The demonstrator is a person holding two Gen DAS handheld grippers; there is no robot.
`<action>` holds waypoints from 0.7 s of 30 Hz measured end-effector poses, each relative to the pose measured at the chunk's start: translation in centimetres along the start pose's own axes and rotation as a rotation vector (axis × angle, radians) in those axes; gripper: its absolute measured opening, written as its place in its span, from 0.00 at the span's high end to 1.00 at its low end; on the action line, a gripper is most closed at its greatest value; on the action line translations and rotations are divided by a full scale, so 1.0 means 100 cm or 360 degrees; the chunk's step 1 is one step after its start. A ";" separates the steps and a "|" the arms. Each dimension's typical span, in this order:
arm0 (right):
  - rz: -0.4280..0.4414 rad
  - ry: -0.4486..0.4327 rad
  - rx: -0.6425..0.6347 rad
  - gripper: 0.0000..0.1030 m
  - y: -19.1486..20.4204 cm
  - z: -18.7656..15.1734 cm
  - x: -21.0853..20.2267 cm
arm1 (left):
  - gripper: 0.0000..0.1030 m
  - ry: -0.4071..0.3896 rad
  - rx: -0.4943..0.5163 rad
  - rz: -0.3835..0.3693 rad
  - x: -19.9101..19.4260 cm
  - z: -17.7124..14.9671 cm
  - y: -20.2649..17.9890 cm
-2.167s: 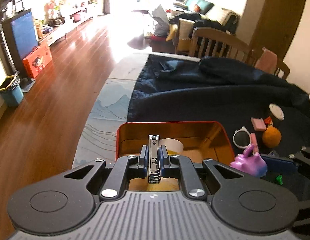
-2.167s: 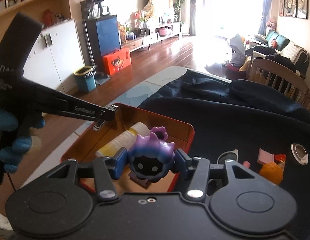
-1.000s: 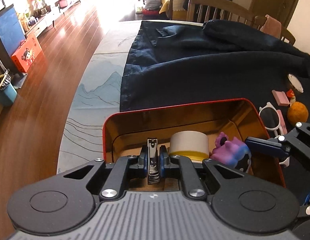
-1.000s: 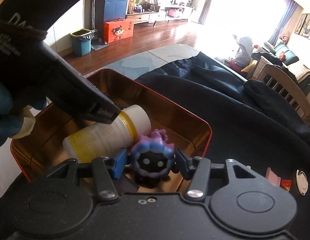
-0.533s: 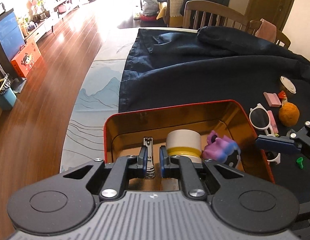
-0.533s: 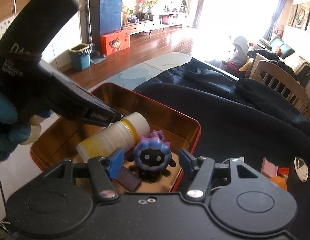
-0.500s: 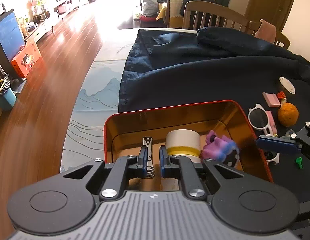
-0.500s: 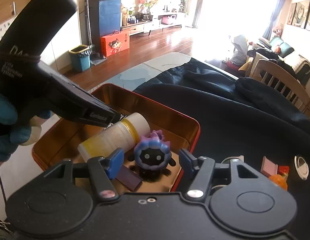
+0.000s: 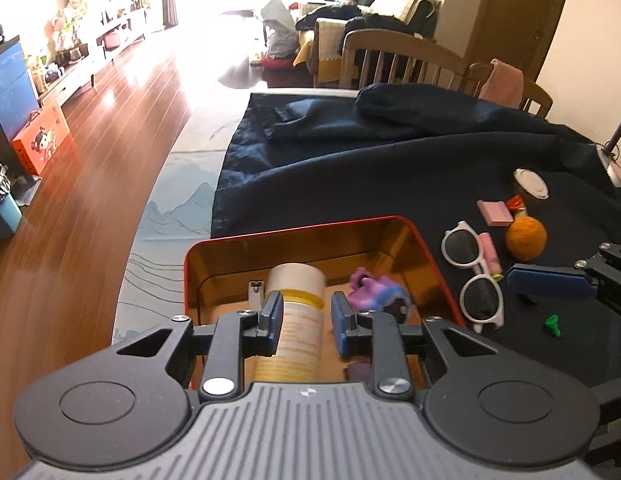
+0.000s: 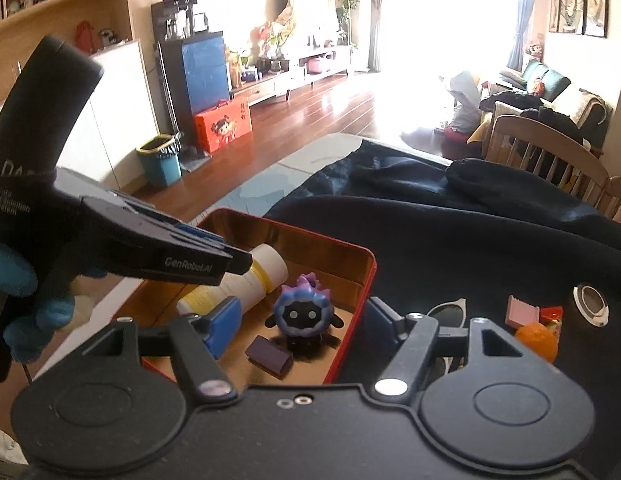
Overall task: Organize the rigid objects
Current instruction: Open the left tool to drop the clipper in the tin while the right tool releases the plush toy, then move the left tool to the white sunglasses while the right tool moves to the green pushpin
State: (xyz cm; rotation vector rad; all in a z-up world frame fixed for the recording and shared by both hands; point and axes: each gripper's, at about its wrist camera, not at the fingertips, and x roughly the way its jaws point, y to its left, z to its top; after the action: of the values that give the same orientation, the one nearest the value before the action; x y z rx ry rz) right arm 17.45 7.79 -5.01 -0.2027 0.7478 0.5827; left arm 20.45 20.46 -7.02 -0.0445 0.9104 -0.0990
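Note:
A red tin [image 9: 310,224] with a gold inside holds a white and yellow bottle [image 9: 298,300] lying on its side, a metal nail clipper [image 9: 254,292] left of it and a purple toy [image 9: 374,292] to its right. My left gripper [image 9: 305,312] hangs above the bottle; its jaws are opening and grip nothing. In the right wrist view the toy [image 10: 304,312] stands in the tin [image 10: 366,280] beside a dark purple block [image 10: 268,356]. My right gripper [image 10: 303,320] is above it, jaws opening, pads clear of the toy. A gloved hand holds the left gripper [image 10: 234,260] over the bottle [image 10: 238,284].
On the dark blue cloth [image 9: 390,160] right of the tin lie white sunglasses [image 9: 470,272], an orange [image 9: 526,236], a pink eraser [image 9: 494,212], a white round lid [image 9: 530,182] and a small green piece [image 9: 552,324]. Wooden chairs [image 9: 398,60] stand behind the table. The table's edge runs along the left.
The left gripper let go of the nail clipper, which now lies in the tin. The right gripper released the toy, which stands there. Both grippers rose and drew back.

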 end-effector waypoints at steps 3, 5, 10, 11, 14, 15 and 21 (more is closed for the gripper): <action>0.0009 -0.0026 0.0025 0.33 -0.003 -0.001 -0.012 | 0.76 -0.0021 -0.0012 -0.0026 -0.009 0.000 -0.007; 0.0018 -0.0047 0.0052 0.33 -0.007 -0.003 -0.022 | 0.76 -0.0038 -0.0014 -0.0042 -0.016 -0.001 -0.012; 0.0013 -0.0107 0.0112 0.23 -0.017 -0.008 -0.045 | 0.76 -0.0056 -0.0011 -0.0096 -0.032 -0.005 -0.026; 0.0009 -0.0116 0.0124 0.22 -0.020 -0.010 -0.050 | 0.76 -0.0062 -0.0013 -0.0107 -0.036 -0.006 -0.030; -0.0008 -0.0136 0.0158 0.19 -0.028 -0.016 -0.063 | 0.76 -0.0063 -0.0014 -0.0127 -0.041 -0.010 -0.039; -0.0013 -0.0141 0.0167 0.18 -0.031 -0.018 -0.066 | 0.76 -0.0066 -0.0014 -0.0131 -0.043 -0.011 -0.042; -0.0059 -0.0154 0.0211 0.12 -0.053 -0.034 -0.086 | 0.67 -0.0075 -0.0004 -0.0149 -0.048 -0.017 -0.062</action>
State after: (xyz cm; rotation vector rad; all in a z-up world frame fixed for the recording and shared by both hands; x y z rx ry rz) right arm 13.46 -1.46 -1.70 -0.0654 0.6847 0.5023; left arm 15.74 14.85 -3.78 -0.0911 0.8613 -0.1831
